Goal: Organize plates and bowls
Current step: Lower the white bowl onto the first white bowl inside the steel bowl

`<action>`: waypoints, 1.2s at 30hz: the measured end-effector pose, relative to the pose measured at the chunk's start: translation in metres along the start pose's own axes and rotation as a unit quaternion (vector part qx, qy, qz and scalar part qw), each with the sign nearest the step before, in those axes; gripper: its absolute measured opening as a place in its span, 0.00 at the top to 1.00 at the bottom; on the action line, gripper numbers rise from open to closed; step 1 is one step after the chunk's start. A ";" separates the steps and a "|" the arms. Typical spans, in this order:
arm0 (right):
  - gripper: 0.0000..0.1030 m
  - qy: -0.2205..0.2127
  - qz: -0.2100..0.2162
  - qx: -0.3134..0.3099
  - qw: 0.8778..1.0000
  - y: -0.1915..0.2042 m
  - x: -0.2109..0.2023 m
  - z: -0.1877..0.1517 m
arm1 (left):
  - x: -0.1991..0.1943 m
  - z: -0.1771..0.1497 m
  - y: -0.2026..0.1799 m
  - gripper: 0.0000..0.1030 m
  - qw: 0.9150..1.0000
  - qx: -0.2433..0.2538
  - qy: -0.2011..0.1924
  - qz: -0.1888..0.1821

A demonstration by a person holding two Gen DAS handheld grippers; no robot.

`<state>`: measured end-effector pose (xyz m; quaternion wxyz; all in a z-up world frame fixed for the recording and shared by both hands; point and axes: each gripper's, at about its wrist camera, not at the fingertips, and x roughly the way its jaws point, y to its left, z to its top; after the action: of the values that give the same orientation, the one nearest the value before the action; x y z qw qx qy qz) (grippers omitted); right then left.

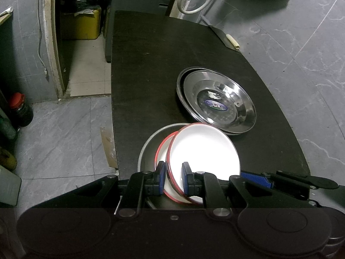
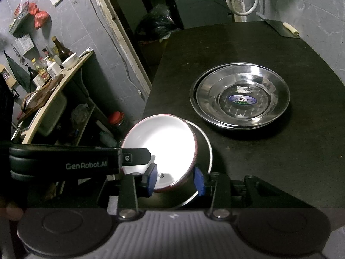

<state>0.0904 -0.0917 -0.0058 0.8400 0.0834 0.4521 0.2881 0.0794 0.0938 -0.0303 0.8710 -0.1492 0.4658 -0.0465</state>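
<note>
Two stacked steel plates (image 1: 217, 101) lie on the black table (image 1: 151, 64); they also show in the right wrist view (image 2: 241, 95). Near the table's front edge a steel bowl (image 1: 148, 149) holds a white red-rimmed bowl (image 1: 162, 149), and a second white red-rimmed bowl (image 1: 204, 149) tilts on top. My left gripper (image 1: 174, 179) is shut on that top bowl's rim. In the right wrist view my right gripper (image 2: 175, 180) straddles the wall of the steel bowl (image 2: 204, 149), pads apart, beside the white bowl (image 2: 159, 144). The left gripper's body (image 2: 86, 161) reaches in from the left.
A cleaver (image 1: 224, 35) with a pale handle lies at the table's far right corner. A red-capped jar (image 1: 20, 110) stands on the floor to the left. A counter (image 2: 54, 90) with bottles and a white bowl stands left of the table.
</note>
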 end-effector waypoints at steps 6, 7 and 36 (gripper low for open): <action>0.59 0.000 0.000 0.000 1.000 0.000 0.000 0.000 | 0.000 0.000 0.000 0.85 1.000 0.000 0.000 0.000; 0.58 0.000 0.000 0.000 1.000 0.000 0.000 0.000 | 0.000 0.000 0.000 0.85 1.000 0.001 0.000 0.000; 0.54 0.001 0.000 0.001 1.000 0.000 0.001 0.001 | -0.009 0.001 0.004 0.82 1.000 0.009 -0.005 -0.003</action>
<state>0.0910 -0.0913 -0.0059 0.8397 0.0835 0.4530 0.2876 0.0749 0.0992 -0.0242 0.8745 -0.1428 0.4605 -0.0527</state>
